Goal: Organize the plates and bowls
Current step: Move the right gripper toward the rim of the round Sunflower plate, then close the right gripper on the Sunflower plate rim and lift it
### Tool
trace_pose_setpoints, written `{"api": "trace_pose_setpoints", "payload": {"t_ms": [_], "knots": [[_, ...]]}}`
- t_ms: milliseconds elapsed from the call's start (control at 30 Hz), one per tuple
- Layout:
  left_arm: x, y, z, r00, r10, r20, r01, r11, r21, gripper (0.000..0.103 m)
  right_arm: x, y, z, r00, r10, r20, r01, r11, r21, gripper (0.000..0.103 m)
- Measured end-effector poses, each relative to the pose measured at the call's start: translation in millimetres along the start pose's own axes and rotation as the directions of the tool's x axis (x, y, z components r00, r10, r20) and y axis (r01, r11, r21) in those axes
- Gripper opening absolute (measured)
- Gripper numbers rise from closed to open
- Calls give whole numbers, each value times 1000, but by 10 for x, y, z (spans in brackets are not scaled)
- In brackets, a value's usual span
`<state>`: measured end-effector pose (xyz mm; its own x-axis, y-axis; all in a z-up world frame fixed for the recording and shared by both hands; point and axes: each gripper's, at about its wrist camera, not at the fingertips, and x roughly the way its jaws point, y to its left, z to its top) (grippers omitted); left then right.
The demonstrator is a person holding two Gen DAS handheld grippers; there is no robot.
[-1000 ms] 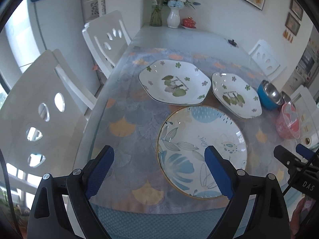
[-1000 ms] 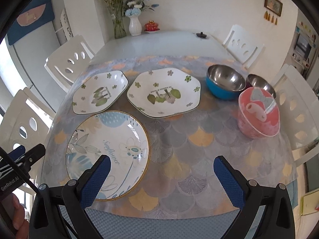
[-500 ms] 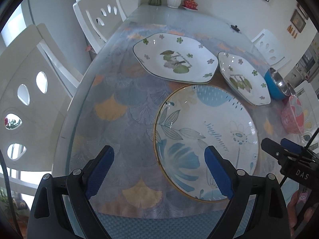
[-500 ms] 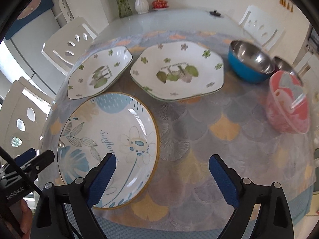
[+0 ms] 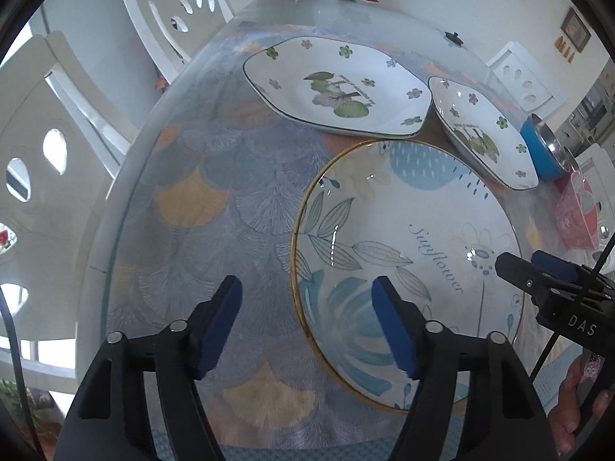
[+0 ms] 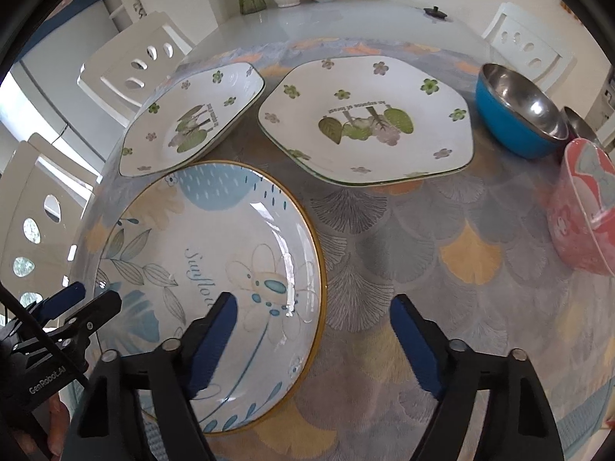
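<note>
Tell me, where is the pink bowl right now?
The pink bowl sits at the right edge of the right wrist view, on the tablecloth, just in front of the blue bowl.

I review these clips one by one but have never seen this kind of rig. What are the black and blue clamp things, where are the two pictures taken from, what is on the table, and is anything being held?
No robot: a person holds a two-finger gripper in each hand, each with a fisheye camera looking along its blue-padded fingers. One picture looks past the left gripper, the other past the right gripper.

On the patterned tablecloth lie a round Sunflower plate, two green-flowered plates, a blue steel bowl and a pink bowl.

Nothing is held. Each gripper straddles an opposite edge of the round plate; the jaws have just been closing, but the pads do not yet press it.
</note>
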<state>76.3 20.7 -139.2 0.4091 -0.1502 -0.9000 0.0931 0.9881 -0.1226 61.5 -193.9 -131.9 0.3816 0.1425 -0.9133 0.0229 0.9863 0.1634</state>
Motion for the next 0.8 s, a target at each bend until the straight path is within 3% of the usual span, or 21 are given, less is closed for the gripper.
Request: {"api": "trace_pose_setpoints", "payload": {"t_ms": [200, 400, 600, 800], "knots": [[88, 34, 4, 1000, -14, -15, 13, 1000, -7, 53, 118, -28, -17, 1000, 22, -21, -22, 1000, 9, 63], [165, 74, -2, 995, -89, -34, 88, 995, -37, 33, 219, -49, -27, 995, 87, -38, -86, 996, 39, 46], [203, 50, 27, 991, -130, -36, 129, 991, -39, 26, 231, -51, -21, 992, 129, -18, -128, 991, 40, 29], [229, 66, 48, 987, -157, -38, 155, 987, -53, 26, 237, -64, -23, 989, 148, -3, -148, 988, 35, 27]]}}
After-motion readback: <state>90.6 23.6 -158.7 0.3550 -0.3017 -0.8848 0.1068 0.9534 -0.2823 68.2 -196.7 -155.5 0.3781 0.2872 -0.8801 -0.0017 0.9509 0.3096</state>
